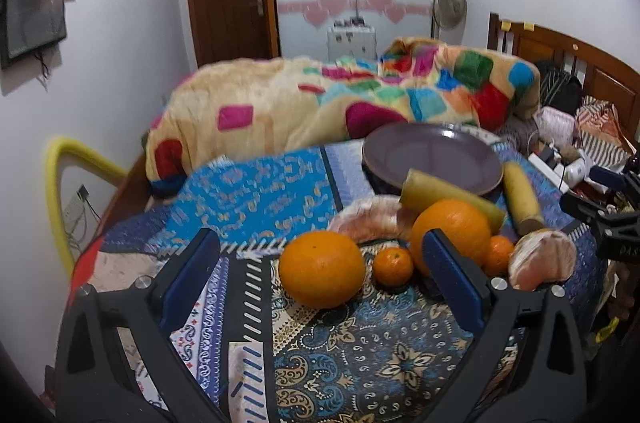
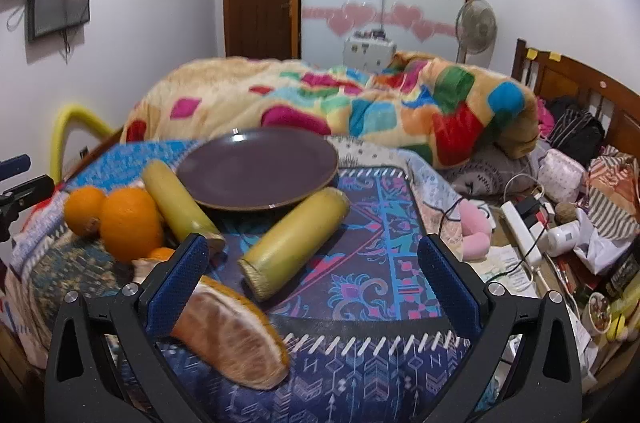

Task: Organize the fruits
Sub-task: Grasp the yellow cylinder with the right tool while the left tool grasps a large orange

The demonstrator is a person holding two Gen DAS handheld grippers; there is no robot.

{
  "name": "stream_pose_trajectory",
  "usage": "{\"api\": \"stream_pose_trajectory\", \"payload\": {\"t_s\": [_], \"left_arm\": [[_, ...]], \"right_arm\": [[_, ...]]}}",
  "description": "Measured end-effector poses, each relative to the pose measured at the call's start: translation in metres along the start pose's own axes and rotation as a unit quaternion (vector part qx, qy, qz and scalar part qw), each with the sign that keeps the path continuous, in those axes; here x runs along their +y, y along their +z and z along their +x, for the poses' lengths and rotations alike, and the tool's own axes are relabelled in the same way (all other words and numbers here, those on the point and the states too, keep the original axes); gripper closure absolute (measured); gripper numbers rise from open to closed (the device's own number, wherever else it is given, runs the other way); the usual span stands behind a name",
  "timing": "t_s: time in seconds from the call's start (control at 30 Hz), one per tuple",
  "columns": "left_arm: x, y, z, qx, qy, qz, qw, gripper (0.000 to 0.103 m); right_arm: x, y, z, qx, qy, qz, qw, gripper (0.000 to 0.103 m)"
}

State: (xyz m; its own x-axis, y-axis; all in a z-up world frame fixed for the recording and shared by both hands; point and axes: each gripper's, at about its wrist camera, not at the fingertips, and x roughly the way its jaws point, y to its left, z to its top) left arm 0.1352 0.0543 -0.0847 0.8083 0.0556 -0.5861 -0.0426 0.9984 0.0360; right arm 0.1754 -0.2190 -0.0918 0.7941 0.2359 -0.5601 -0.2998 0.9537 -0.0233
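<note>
On the patterned bedspread (image 2: pixel 360 263), fruit sits in a cluster in front of the plate (image 2: pixel 256 167), which holds nothing. Both grippers are wide, nothing held.

Left gripper (image 1: pixel 320 271): near orange (image 1: pixel 322 267) sits dead ahead between the fingertips, round, so no axis to worry about. Small tangerine (image 1: pixel 393 266) is just right of it, second orange (image 1: pixel 450 229) behind the right finger. Plate lies beyond the cluster, up and right.

Right gripper (image 2: pixel 316 275): yellow stalk (image 2: pixel 294 239) is ahead in the gap, long axis running diagonal, near cut end toward the left finger, far end touching the plate edge. Peeled wedge (image 2: pixel 232 335) lies by the left finger, low in frame.

My read: left is better set for the orange; right would need a wrist twist to close across the stalk.
</note>
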Motion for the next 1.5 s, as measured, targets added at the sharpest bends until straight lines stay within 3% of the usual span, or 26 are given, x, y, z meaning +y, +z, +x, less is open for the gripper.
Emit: {"api": "stream_pose_trajectory", "payload": {"t_s": [0.37, 0.53, 0.77, 0.93, 1.2, 1.5], "left_arm": [[0.01, -0.008, 0.042, 0.064, -0.022, -0.014, 0.9976, 0.016], [0.006, -0.011, 0.048, 0.07, -0.024, -0.006, 0.9973, 0.017], [0.005, -0.013, 0.06, 0.089, -0.034, -0.005, 0.9955, 0.035], [0.007, -0.013, 0.06, 0.084, -0.043, -0.006, 0.9955, 0.036], [0.013, -0.013, 0.055, 0.094, -0.059, -0.002, 0.9938, 0.037], [0.022, -0.015, 0.053, 0.104, -0.062, -0.006, 0.9926, 0.037]], "right_arm": [[-0.001, 0.013, 0.044, 0.08, 0.041, -0.005, 0.996, 0.008], [0.003, 0.014, 0.062, 0.119, 0.06, -0.01, 0.991, 0.023], [0.002, 0.013, 0.077, 0.157, 0.082, 0.008, 0.984, 0.03], [0.004, 0.014, 0.074, 0.163, 0.08, -0.023, 0.983, 0.037], [-0.016, 0.013, 0.059, 0.178, 0.069, -0.048, 0.981, 0.062], [-0.027, 0.014, 0.077, 0.2, 0.074, -0.007, 0.977, 0.064]]}}
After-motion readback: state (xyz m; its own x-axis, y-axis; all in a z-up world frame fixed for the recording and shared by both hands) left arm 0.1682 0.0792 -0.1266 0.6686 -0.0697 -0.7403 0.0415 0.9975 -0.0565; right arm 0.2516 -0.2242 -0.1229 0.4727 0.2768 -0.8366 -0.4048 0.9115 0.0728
